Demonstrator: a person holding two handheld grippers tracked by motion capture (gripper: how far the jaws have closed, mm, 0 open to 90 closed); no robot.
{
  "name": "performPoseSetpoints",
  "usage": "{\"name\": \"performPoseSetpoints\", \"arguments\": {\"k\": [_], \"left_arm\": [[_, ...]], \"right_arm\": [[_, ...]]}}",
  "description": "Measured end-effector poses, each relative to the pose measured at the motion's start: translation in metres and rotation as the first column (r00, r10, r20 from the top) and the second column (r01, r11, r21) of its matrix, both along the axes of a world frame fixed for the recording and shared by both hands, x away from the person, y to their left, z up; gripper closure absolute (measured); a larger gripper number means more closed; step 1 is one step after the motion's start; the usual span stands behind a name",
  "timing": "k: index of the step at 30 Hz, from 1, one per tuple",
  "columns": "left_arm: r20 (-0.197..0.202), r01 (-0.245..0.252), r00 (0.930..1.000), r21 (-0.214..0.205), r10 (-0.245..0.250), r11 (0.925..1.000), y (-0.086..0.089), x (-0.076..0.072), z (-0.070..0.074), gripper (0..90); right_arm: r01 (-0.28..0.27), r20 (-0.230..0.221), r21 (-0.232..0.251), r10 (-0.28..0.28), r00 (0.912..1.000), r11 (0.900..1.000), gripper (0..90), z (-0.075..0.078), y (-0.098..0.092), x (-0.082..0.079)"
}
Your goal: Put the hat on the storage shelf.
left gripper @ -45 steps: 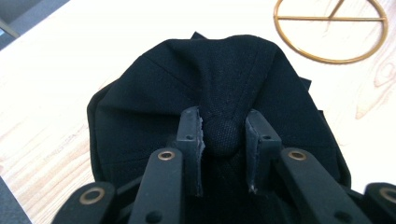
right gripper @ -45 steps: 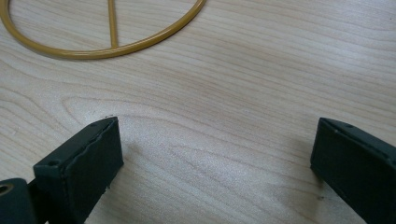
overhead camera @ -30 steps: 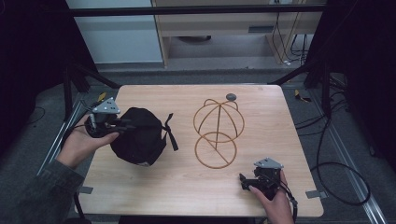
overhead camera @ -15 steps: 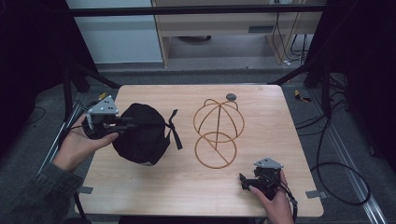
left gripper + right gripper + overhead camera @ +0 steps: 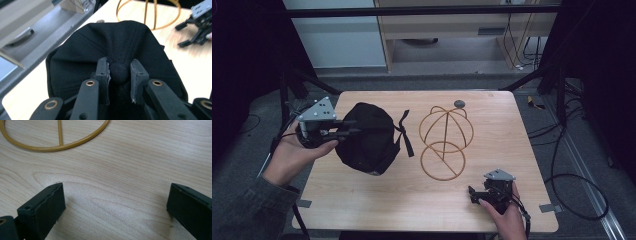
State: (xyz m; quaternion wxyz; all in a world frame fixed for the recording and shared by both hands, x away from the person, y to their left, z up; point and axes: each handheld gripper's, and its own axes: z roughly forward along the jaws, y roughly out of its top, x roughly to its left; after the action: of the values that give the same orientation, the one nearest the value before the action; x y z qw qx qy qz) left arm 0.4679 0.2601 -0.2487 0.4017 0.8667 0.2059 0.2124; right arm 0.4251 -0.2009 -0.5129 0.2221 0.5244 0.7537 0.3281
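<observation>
- Left claw (image 5: 119, 75): jaws drawn narrow and clamped on the round top button of the black cap (image 5: 120, 47); the button sits pinched between the two pads, cloth bunched around it.
- In the high view the left claw (image 5: 346, 128) points level, across toward the wire stand, with the grey three-cornered plate on top. The person's left hand (image 5: 294, 155) cups its body from below.
- Black cap (image 5: 368, 137): hangs from the left claw's tips, crown turned toward that claw, body sagging down. Whether its lower edge touches the bench (image 5: 377, 200) I cannot tell. It is just left of the wire stand, apart from it.
- Cap strap (image 5: 404, 131): a dark band trails from the cap's side that faces the wire stand; its end lies near the stand's base ring, not touching.
- Wire stand (image 5: 446, 140): gold wire, a domed cage above a flat base ring with a bar across it, upright near the bench's middle.
- Small grey disc (image 5: 459, 103): on the bench just behind the wire stand, toward the far edge.
- Right claw (image 5: 473, 194): on the bench in front of the wire stand and to its right, near the front edge, held by the right hand (image 5: 504, 212).
- Right claw (image 5: 116, 202) in its own view: jaws wide apart, bare wood between them; the wire stand's base ring (image 5: 53, 146) lies ahead, well clear of the pads.
</observation>
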Motion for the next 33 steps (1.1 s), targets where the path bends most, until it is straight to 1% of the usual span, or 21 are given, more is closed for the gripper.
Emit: {"name": "performPoseSetpoints", "arguments": {"k": [4,7,12,22,26,33], "left_arm": [[0.031,0.01,0.9995,-0.01,-0.01,0.9999,-0.004,-0.005,0.013,72.4],[0.051,0.024,0.9984,-0.008,-0.024,0.9997,-0.01,-0.01,0.023,72.4],[0.076,0.047,0.9961,-0.013,-0.046,0.9988,-0.018,-0.017,0.032,72.4],[0.103,0.082,0.9915,-0.009,-0.08,0.9966,-0.035,-0.024,0.049,72.4],[0.114,0.093,0.9892,0.002,-0.093,0.9956,-0.042,-0.027,0.056,72.5],[0.112,0.105,0.988,0.011,-0.106,0.9944,-0.055,-0.022,0.064,72.5]], "right_arm": [[0.0,0.0,-0.001,0.0,1.0,1.0,2.0,0.0,0.0,0.0],[-0.001,0.0,-0.002,0.001,1.0,1.0,2.0,0.0,0.0,0.0],[0.0,0.0,-0.004,0.0,1.0,1.0,2.0,0.0,0.0,0.0],[-0.002,0.0,-0.005,0.002,1.0,1.0,1.8,0.0,0.0,0.0],[-0.002,0.0,-0.005,0.002,1.0,1.0,1.8,0.0,0.0,0.0],[-0.002,0.0,-0.004,0.002,1.0,1.0,1.8,0.0,0.0,0.0]]}}
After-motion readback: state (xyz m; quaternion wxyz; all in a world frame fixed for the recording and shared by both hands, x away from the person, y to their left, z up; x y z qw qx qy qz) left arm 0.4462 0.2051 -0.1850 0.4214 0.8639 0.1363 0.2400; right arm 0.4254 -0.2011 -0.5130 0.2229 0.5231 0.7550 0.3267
